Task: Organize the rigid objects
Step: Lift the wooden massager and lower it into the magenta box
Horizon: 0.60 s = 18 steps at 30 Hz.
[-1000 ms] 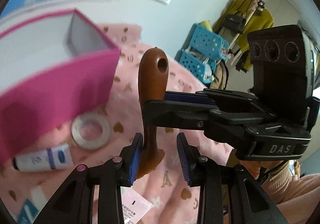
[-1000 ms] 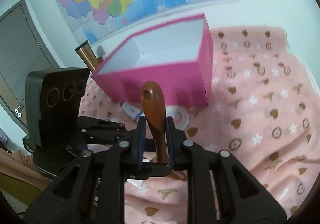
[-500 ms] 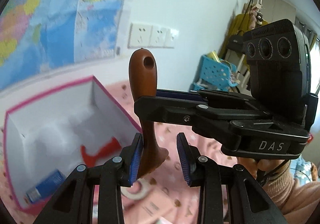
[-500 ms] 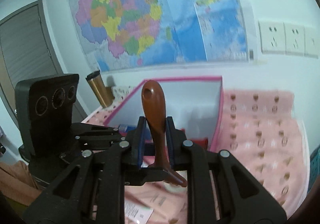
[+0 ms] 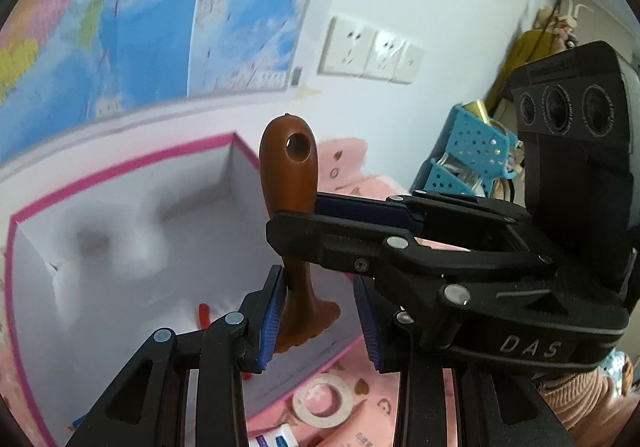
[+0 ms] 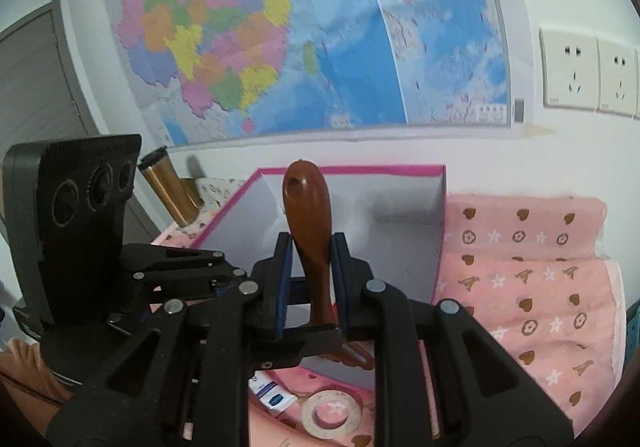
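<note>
Above the open pink box (image 6: pixel 439 231), held upright: one brown wooden handle (image 6: pixel 309 223), hole near its top, flared foot at its lower end.

Right gripper (image 6: pixel 309 279): fingers narrow, clamped on the handle's mid-section from both sides. Likely the carrying grip.

Left gripper (image 5: pixel 320 321): fingers narrow around the handle's lower stem; one pad lies against it, the other shows a gap, so a firm hold is uncertain. Probably steadying the piece for lowering into the box.

Box contents: a red item (image 5: pixel 204 313), partly hidden.

Pink patterned cloth (image 6: pixel 532 287), beside the box: tape ring (image 6: pixel 331 415), white-and-blue tube (image 6: pixel 272 397); print too small to read.

Writing: "DAS" on the right gripper's body in the left wrist view. Wall map (image 6: pixel 304 31) lettering blurred.
</note>
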### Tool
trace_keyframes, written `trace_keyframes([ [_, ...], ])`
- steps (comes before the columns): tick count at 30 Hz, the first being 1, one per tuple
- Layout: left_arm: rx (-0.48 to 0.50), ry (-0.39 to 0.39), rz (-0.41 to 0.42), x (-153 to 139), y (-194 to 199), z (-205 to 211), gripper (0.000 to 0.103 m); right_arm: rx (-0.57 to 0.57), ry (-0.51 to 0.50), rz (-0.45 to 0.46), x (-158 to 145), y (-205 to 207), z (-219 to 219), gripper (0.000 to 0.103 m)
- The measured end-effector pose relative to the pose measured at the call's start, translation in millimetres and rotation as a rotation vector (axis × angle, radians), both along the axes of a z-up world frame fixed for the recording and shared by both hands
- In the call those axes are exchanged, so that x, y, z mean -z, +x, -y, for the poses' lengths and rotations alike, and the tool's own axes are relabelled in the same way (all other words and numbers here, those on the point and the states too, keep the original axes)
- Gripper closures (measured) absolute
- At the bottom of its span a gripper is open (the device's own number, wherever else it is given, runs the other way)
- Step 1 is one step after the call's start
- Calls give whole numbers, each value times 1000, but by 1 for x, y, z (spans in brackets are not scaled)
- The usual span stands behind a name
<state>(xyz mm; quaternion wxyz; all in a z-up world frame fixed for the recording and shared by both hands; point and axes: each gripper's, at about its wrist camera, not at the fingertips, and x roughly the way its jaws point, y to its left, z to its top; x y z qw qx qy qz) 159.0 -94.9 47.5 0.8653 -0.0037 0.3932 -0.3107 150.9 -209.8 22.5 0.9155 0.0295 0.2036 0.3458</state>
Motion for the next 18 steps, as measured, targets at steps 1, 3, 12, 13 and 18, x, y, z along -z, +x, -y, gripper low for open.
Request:
trace_keyframes([
  [1,-1,1,-14,3,3,0,69,4,-8,-16,4,6,-1,82],
  [3,-2,4,-44,13,12,1,69,8,-19,-42,9,15,-3,82],
  [12,-33,32,-125,42,34,2,69,126,-102,-143,35,51,-7,77],
  [13,-43,37,-123,43,34,-1,69,152,-102,-141,35,52,-5,75],
  [18,-67,55,-87,40,26,-15,67,182,-78,-98,31,42,4,68],
])
